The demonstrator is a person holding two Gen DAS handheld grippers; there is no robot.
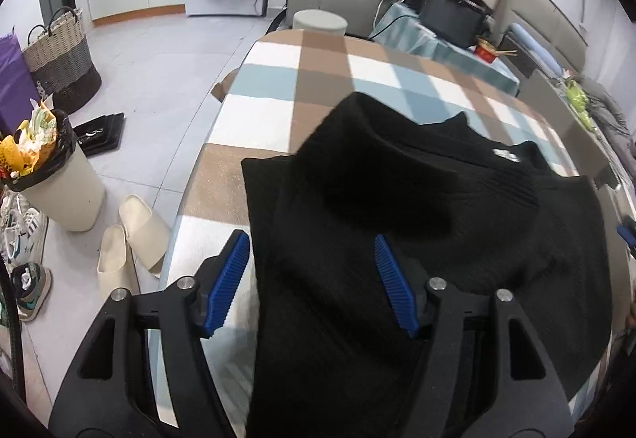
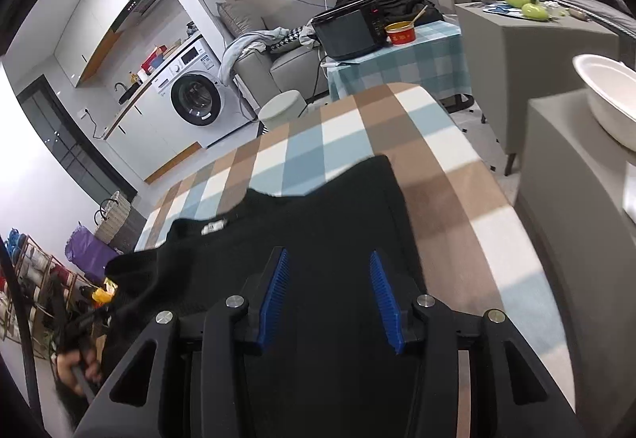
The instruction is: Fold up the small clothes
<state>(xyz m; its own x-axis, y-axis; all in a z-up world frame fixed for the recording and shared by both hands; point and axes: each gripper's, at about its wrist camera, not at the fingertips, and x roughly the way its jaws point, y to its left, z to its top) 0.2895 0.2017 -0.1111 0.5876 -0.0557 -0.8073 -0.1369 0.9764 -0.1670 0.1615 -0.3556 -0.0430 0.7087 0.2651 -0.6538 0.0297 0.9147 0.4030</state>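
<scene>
The left tongs (image 1: 312, 279) stand partly open over the near left edge of the black sweater (image 1: 417, 223), one pad off the cloth, the other above it, gripping nothing. The right tongs (image 2: 328, 297) hang likewise part open above its right side, empty. The sweater lies spread on the checked counter (image 2: 457, 199), collar label away from the person. Closing from here risks pinching just the top layer, or one side alone, so the fold skews; a dragged hem could bunch the knit or pull it off the near edge

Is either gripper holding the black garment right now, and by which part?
Neither grips it: both the left gripper and right gripper stand open above the black garment.
</scene>
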